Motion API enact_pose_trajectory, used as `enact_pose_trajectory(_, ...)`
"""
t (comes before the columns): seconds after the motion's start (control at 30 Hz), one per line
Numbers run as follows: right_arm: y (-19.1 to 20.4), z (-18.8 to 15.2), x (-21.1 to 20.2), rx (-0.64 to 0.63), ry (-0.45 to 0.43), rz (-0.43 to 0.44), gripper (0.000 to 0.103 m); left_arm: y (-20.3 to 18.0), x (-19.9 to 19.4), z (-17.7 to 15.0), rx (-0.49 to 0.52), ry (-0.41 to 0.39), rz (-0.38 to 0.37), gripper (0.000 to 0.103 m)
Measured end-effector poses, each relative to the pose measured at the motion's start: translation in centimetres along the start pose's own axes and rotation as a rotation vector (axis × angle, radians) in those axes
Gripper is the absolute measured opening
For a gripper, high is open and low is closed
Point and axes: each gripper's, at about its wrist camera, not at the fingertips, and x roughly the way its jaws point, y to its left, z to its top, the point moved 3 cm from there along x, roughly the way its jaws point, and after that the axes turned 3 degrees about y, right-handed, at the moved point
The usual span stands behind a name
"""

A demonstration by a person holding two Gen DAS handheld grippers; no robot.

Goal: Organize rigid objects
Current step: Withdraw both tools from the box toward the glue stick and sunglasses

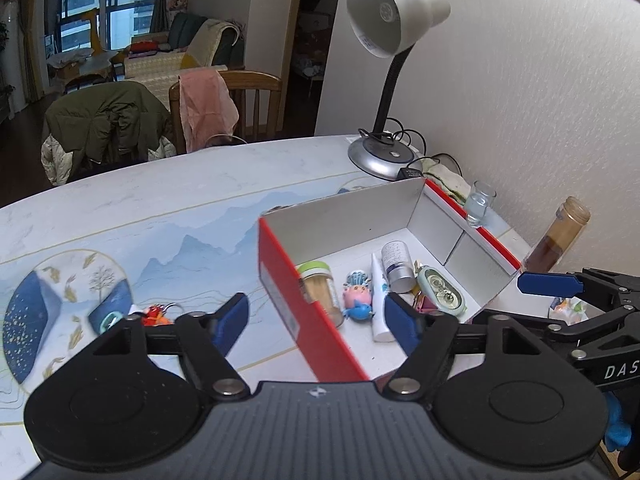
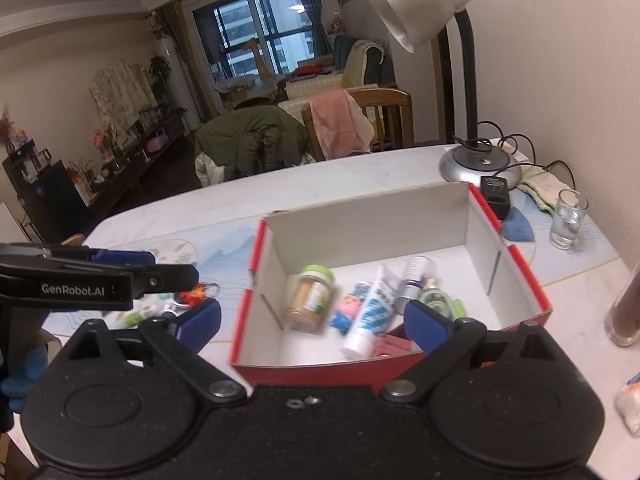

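Holding both hand-held grippers spread and empty, left (image 1: 316,320) and right (image 2: 312,320), I judge most done: jar (image 2: 310,300), tube (image 2: 370,316) and toy (image 1: 358,296) lie in the red box (image 2: 532,280) mid-frame; a keychain (image 1: 154,315) waits on the table (image 1: 168,196), lower left.

This is a lived-in home, an open dining and living room. The landmark is the dining table (image 1: 160,208) with its printed mountain cover. Behind it stand wooden chairs (image 1: 248,96) draped with a green jacket (image 1: 108,120) and a pink cloth (image 1: 204,108). Beyond them are a sofa (image 1: 192,48) and a curtained window (image 2: 260,20). A desk lamp (image 1: 392,40) stands at the table's wall-side corner.
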Motion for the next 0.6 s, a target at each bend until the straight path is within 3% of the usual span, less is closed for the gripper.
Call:
enact_pose_trajectory(0.47, 8.0, -0.9, 1.1, -0.028, -0.007, 0.021, 0.102, 7.5, -4.0, -2.4, -0.048, -0.047, -0.038, 0.086)
enact_pose_trajectory(0.6, 10.2, -1.1, 2.0, -0.039, -0.002, 0.025, 0.102, 10.2, -4.7, -3.0, -0.067, -0.061, -0.033, 0.103)
